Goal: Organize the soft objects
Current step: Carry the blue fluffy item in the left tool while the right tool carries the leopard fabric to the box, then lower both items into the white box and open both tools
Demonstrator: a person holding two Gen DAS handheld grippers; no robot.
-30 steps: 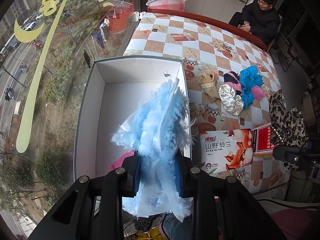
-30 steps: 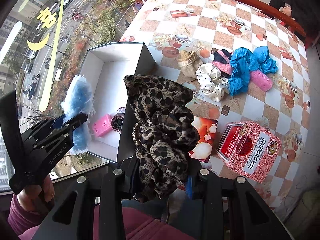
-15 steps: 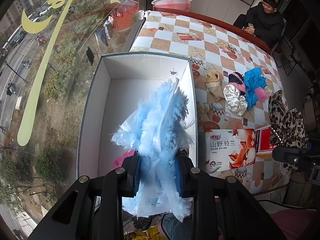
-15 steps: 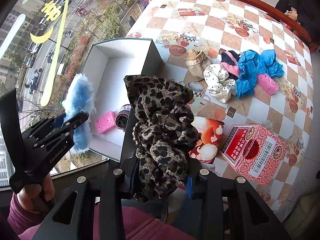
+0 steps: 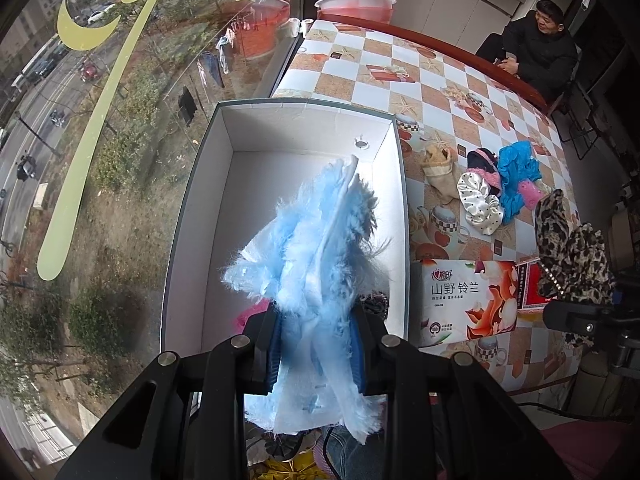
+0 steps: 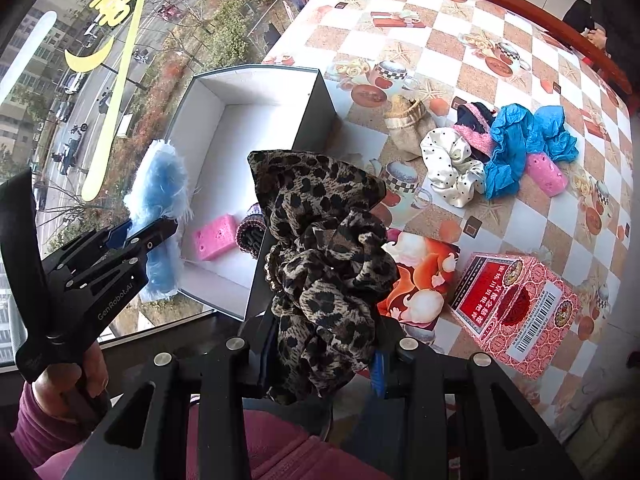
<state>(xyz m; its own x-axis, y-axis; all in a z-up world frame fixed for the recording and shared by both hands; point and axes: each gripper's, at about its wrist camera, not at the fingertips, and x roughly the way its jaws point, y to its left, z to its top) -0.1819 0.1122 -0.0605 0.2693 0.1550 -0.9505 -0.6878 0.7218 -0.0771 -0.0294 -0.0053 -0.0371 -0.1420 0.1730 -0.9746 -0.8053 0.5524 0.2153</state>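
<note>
The left gripper point(image 5: 318, 344) is clamped on a fluffy light-blue cloth point(image 5: 316, 256), whose fringe spills up over the open white box point(image 5: 200, 184) and down below the pads, so that it hides most of the near end of the box floor in the left wrist view; only a sliver of something pink point(image 5: 250, 316) and a dark beaded edge point(image 5: 376, 304) peep out on either side of it. From the right wrist view the same spot opens up: a pink sponge block point(image 6: 214, 238) lies on the box floor just beside a dark ring-shaped scrunchie point(image 6: 250, 232), half cut off by the box's dark side wall. The right gripper point(image 6: 320, 354) is closed on a leopard-print scrunchie point(image 6: 324, 248), which bunches so thickly that the pads themselves are almost wholly buried and only a strip of blue pad shows at the right. That bundle also covers part of the tissue pack point(image 6: 420, 276) printed with orange figures, next to a red patterned carton point(image 6: 520, 312). Farther out on the checked tablecloth point(image 6: 440, 52) sits a loose heap: a tan cloth pouch point(image 6: 408, 126), a white polka-dot scrunchie point(image 6: 452, 168), a dark-and-pink piece point(image 6: 476, 128) mostly tucked under a crumpled blue cloth point(image 6: 520, 140), and a pink sponge roll point(image 6: 546, 174). A hand point(image 6: 64, 384) grips the left tool's handle, its sleeve cut off by the picture edge. A seated person point(image 5: 536, 52) at the far corner is only partly in view.
</note>
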